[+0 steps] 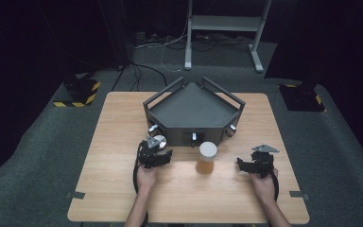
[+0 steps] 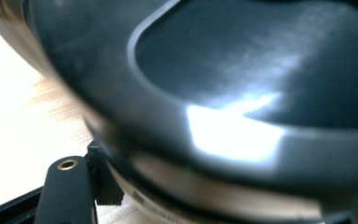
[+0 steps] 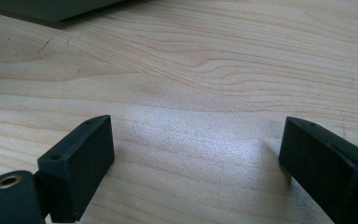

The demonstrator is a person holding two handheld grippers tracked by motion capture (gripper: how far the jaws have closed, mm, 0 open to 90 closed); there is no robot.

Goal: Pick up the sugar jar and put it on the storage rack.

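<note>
- A dark, glossy rounded object (image 2: pixel 223 93) sits right up against my left gripper's camera; my left gripper (image 1: pixel 154 152) has its jaws closed on it, at the front left of the grey tray (image 1: pixel 194 109).
- My right gripper (image 1: pixel 257 163) rests with its jaws wide apart over bare worktop (image 3: pixel 205 74), holding nothing and ready to help.
- The amber jar (image 1: pixel 206 158) stands upright between both hands, within reach.

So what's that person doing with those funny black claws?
A person holds a claw-like gripper in each hand at a wooden table. The left gripper has closed on a dark rounded thing by the grey tray. The right gripper rests open over bare wood. A jar of amber stuff stands between them.
</note>
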